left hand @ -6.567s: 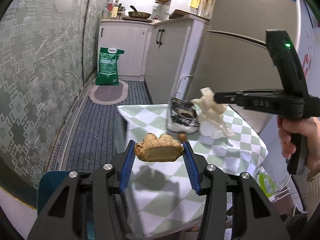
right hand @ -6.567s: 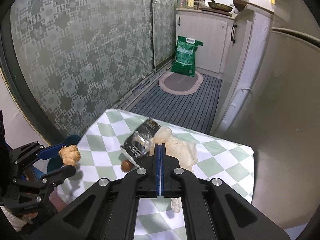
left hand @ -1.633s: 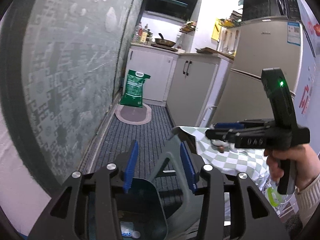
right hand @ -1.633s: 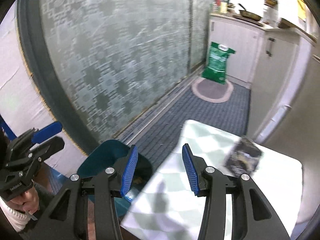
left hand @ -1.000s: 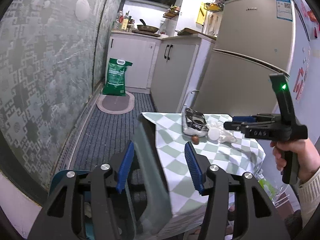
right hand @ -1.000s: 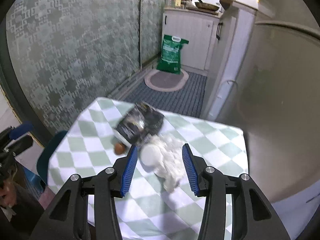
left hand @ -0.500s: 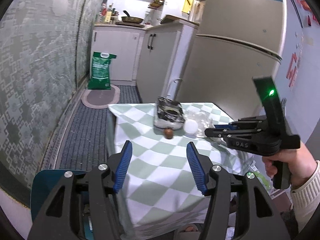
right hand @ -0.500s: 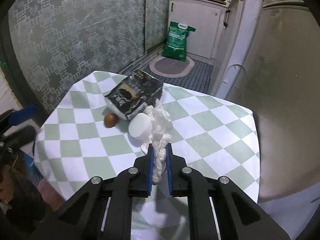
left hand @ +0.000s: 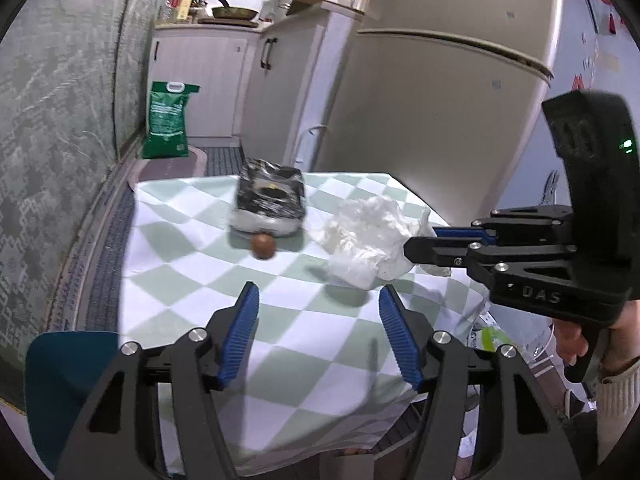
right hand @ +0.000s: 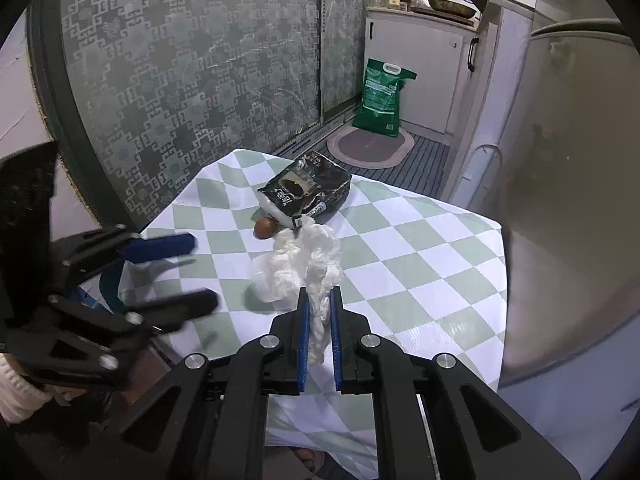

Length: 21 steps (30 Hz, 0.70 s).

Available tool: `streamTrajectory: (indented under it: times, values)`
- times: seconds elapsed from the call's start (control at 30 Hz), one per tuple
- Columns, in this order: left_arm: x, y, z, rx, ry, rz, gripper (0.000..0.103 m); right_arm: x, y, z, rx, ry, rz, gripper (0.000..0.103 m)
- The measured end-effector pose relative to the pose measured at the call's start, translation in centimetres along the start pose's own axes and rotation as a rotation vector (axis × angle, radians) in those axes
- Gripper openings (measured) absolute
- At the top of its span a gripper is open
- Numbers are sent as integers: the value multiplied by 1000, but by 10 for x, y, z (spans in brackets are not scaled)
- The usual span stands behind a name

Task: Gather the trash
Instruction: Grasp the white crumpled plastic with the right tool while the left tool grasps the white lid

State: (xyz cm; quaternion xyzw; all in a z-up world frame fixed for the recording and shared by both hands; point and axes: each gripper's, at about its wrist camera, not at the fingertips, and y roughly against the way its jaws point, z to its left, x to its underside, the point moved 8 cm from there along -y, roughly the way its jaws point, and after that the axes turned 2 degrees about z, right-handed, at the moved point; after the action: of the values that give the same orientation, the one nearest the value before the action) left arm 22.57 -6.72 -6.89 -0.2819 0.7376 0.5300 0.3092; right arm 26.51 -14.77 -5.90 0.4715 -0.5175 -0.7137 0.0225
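My right gripper (right hand: 318,300) is shut on a crumpled white plastic bag (right hand: 304,264) and holds it just above the checked tablecloth (right hand: 420,264); it also shows in the left wrist view (left hand: 368,236). My left gripper (left hand: 318,308) is open and empty over the table's near part. A black snack packet (left hand: 268,196) lies at the far side, with a small brown nut-like ball (left hand: 263,246) in front of it. In the right wrist view the packet (right hand: 308,192) and the ball (right hand: 266,226) lie beyond the bag.
A teal bin (left hand: 68,360) stands on the floor left of the table. A fridge (left hand: 432,112) stands right behind the table. A patterned glass door (right hand: 192,64) runs along the left. A green sack (left hand: 166,124) leans at the far cabinets.
My right gripper has closed on the white bag and lifted it a little. My left gripper has come from the bin to over the table, open and empty.
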Motion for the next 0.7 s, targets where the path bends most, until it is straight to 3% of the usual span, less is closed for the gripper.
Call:
streamTrajectory:
  times: [0.43,0.7]
  values:
    - [-5,-28,-11,-40,-27,24,66,7,23,-34,40,-57,-54,9]
    - [-11,-47,-9,-126,-36,75,63,13,32,-46,47,-77,-68,9]
